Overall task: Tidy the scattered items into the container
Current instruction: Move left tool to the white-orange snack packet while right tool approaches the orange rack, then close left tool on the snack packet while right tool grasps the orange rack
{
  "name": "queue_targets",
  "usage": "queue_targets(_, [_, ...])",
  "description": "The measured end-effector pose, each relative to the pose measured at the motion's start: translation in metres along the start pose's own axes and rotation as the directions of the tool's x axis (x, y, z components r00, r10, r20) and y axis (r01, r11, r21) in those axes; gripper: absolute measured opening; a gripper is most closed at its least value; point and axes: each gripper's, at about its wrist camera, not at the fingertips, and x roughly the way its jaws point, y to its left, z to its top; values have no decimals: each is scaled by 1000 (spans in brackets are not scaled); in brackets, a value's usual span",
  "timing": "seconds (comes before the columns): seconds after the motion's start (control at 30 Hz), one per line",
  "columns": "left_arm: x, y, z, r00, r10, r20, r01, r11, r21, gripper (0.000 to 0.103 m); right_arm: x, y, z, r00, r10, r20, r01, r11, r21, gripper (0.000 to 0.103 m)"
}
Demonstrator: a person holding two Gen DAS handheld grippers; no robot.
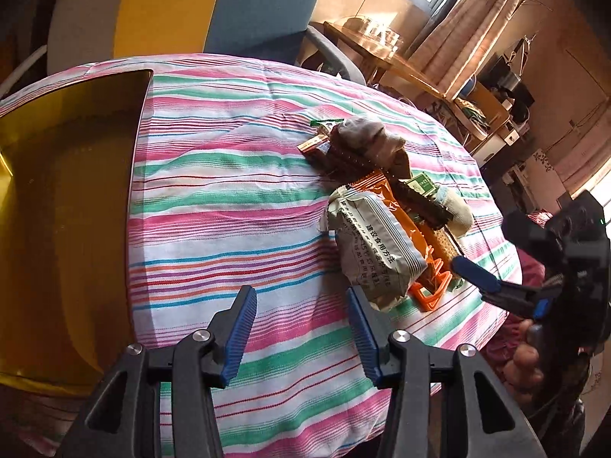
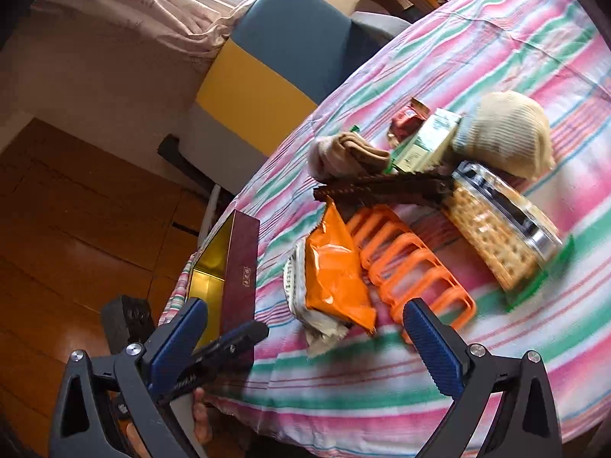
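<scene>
A pile of items lies on the striped tablecloth [image 1: 229,198]: a grey-green snack pack [image 1: 376,244], an orange packet [image 2: 336,271], an orange plastic rack [image 2: 408,263], a cracker pack [image 2: 496,236], a dark comb-like bar [image 2: 385,187], a brown sock [image 2: 343,152], a cream sock [image 2: 508,133] and a green box [image 2: 424,141]. The gold-lined box [image 1: 65,210] stands at the left; it also shows in the right wrist view [image 2: 236,271]. My left gripper [image 1: 301,328] is open, just short of the snack pack. My right gripper [image 2: 305,336] is open near the orange packet and also shows in the left wrist view [image 1: 477,271].
A blue and yellow chair [image 1: 214,4] stands behind the table. A wooden side table [image 1: 382,53] and curtains are at the back right. Wooden floor [image 2: 76,210] lies beyond the table's left edge.
</scene>
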Motion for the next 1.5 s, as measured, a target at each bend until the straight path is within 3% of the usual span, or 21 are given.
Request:
queue_targets(0.17, [-19,5,1,999,-44,29,44,999,-10,50,40,22,13,998,-5,-59,4,1000,-23,103])
queue_targets(0.23, [-24,8,2,998,-60,35,61,998,-13,50,54,28,10,988,91,-128,-91,996,0,103])
queue_targets(0.3, [-25,9,1,997,-69,36,69,998,-13,50,55,34,3,963,215,-160,-214,977,25,103])
queue_targets(0.37, [-23,7,3,997,-75,31,75,997,-9,50,48,38,-4,965,220,-144,-220,975,16,103])
queue_targets(0.67, [3,-25,22,993,-121,-15,121,992,28,50,-2,9,-26,997,31,-65,-31,1000,4,103])
queue_targets(0.9, [29,-51,40,995,-94,-33,97,989,108,50,-30,-13,-35,997,-75,-32,74,997,-13,103])
queue_targets(1.1, [39,-64,48,995,-94,-40,100,976,192,51,-30,-20,-34,995,-98,-26,97,995,-28,103])
queue_targets(1.2, [42,-67,49,995,-97,-36,103,965,241,59,-23,-14,-34,994,-110,-26,108,992,-63,103])
queue_targets(1.43, [48,-65,53,987,-138,-82,158,930,331,67,-17,-3,-35,987,-158,-21,152,973,-173,103])
queue_targets(1.5, [50,-67,54,984,-146,-102,174,914,366,80,-15,-2,-35,985,-171,-26,163,967,-197,103])
